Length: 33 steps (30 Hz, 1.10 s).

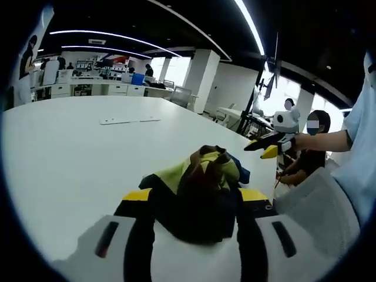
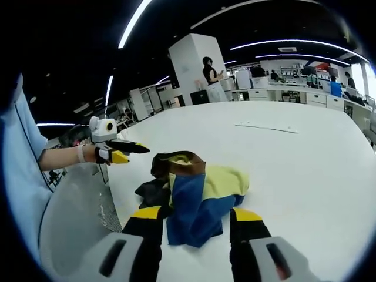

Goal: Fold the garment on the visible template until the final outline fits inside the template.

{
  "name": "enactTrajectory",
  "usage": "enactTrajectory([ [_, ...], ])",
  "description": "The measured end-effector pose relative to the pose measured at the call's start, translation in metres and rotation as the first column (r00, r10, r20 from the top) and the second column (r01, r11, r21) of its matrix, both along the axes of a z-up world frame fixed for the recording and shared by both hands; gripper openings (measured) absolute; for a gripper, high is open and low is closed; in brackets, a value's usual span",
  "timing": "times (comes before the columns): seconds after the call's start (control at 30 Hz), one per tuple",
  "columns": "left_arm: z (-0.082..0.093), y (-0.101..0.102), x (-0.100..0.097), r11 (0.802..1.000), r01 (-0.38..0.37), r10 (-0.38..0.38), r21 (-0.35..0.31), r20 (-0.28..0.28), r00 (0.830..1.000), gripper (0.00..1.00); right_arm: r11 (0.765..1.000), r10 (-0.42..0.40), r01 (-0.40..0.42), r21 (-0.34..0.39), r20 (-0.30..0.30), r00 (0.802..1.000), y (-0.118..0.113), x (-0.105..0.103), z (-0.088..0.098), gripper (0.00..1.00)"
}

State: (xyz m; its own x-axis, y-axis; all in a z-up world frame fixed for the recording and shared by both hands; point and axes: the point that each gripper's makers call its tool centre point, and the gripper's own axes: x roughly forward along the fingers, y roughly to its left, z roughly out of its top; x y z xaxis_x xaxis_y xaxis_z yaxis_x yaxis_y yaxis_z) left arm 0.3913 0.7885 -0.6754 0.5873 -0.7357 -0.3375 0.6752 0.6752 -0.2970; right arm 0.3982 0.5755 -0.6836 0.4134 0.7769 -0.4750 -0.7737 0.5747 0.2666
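Garment [image 2: 197, 191], multicoloured in yellow, blue, brown and black, lies crumpled on the white desk [image 2: 305, 176] near its edge on the person's side; left gripper [image 1: 197, 202] has its jaws set wide either side of the heap, grip not confirmed; right gripper [image 2: 197, 216] likewise wide astride the blue part; a flat white strip [image 1: 129, 120] lies well apart, toward mid-desk.

My left tool [image 1: 197, 202] is covering the garment's [image 1: 202, 182] lower part; the far desks [image 1: 88, 87] are blurring beyond telling.
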Motion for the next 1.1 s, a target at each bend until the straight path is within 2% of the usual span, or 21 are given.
enactTrajectory([
  [0.17,-0.004,0.000,0.001,1.000,-0.005,0.005,0.009,0.001,1.000,0.46,1.000,0.015,-0.015,0.002,-0.023,1.000,0.005,-0.001,-0.005,0.40],
  [0.33,-0.010,-0.001,0.004,0.999,-0.018,0.017,0.030,0.006,1.000,0.35,1.000,0.024,-0.024,0.006,-0.044,0.999,0.009,0.000,-0.012,0.36],
  [0.53,-0.030,-0.006,0.006,0.996,-0.033,0.032,0.084,0.003,0.999,0.25,0.999,0.031,-0.031,0.013,-0.060,0.998,0.016,0.000,-0.017,0.32],
  [0.6,-0.034,-0.008,0.006,0.995,-0.041,0.040,0.091,0.005,0.999,0.23,0.999,0.044,-0.043,0.014,-0.069,0.997,0.018,-0.003,-0.019,0.27],
  [0.77,-0.044,-0.004,0.007,0.993,-0.057,0.059,0.102,-0.016,0.998,0.15,0.999,0.047,-0.046,0.016,-0.088,0.995,0.020,-0.004,-0.025,0.25],
  [0.9,-0.047,0.000,0.007,0.988,-0.067,0.069,0.140,-0.010,0.998,0.15,0.999,0.045,-0.044,0.010,-0.103,0.994,0.021,-0.004,-0.032,0.25],
  [1.03,-0.046,-0.002,0.007,0.988,-0.086,0.088,0.126,-0.008,0.996,0.12,0.999,0.046,-0.045,0.017,-0.117,0.992,0.022,-0.006,-0.032,0.23],
  [1.1,-0.049,-0.004,0.008,0.986,-0.094,0.095,0.140,0.002,0.996,0.12,0.999,0.047,-0.046,0.015,-0.116,0.992,0.022,-0.006,-0.033,0.22],
])
